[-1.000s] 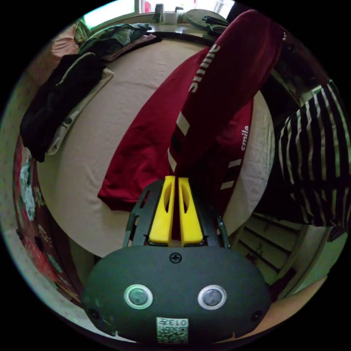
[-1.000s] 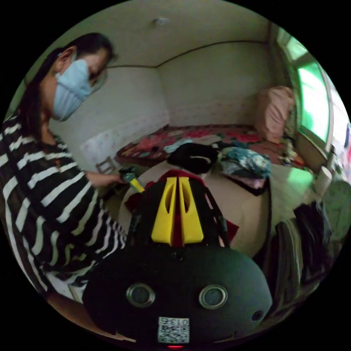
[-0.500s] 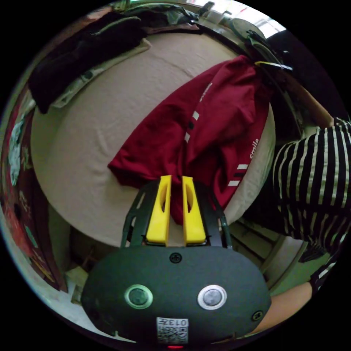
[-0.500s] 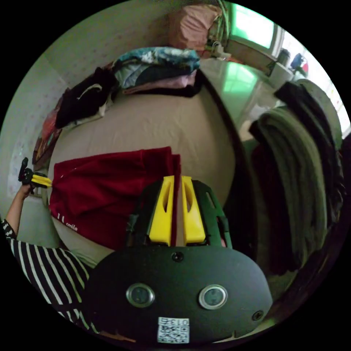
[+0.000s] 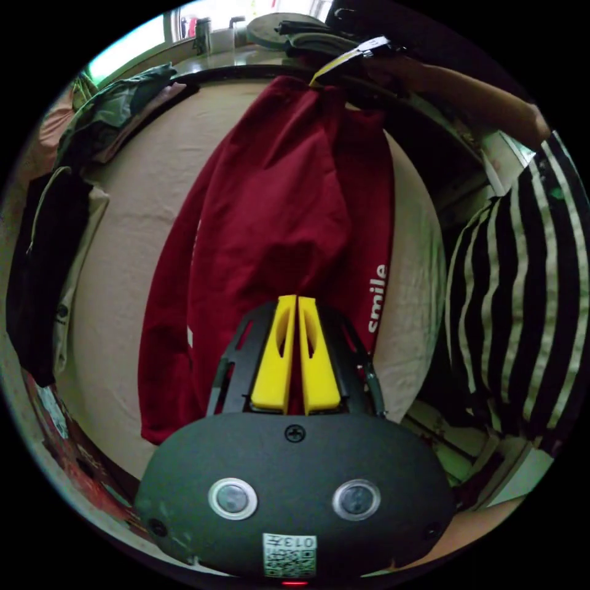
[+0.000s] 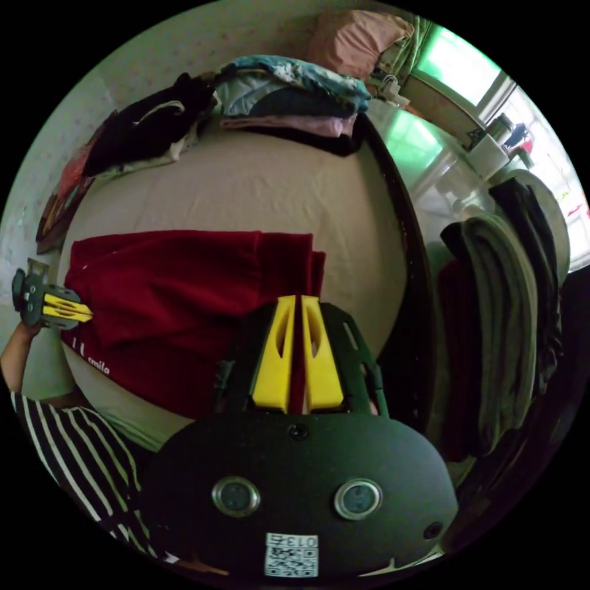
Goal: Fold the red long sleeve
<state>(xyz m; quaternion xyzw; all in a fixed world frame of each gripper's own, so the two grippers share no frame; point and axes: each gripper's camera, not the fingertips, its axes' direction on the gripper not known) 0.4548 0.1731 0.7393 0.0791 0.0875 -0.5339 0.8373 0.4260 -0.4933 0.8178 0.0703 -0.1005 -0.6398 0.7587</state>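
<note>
Beige cloth covers the round surface [image 5: 129, 246] on which the red long sleeve [image 5: 276, 209] lies, stretched flat between the two tools, with white lettering along the edge nearest the person. The left tool [image 5: 297, 301] has its yellow jaws drawn close together with a fold of the red fabric pinched between them at one end of the garment. In the right gripper view the right tool [image 6: 297, 301] likewise has its jaws nearly closed on red cloth at the other end of the red long sleeve [image 6: 184, 295], where the fabric lies doubled in layers. That same view shows the left tool [image 6: 61, 307] at the far end of the garment, gripping its edge, and the left gripper view shows the right tool [image 5: 344, 58] at the far end, its yellow jaws on the cloth. Beyond the garment, at the far rim of the surface [image 6: 246, 184], sit a black garment [image 6: 147, 132] and a stack of folded clothes [image 6: 295, 98]. Off the rim near the right tool hang dark and olive clothes [image 6: 504, 319]. Beside the garment's lettered edge stands the person in a striped sleeve [image 5: 522, 295].
</note>
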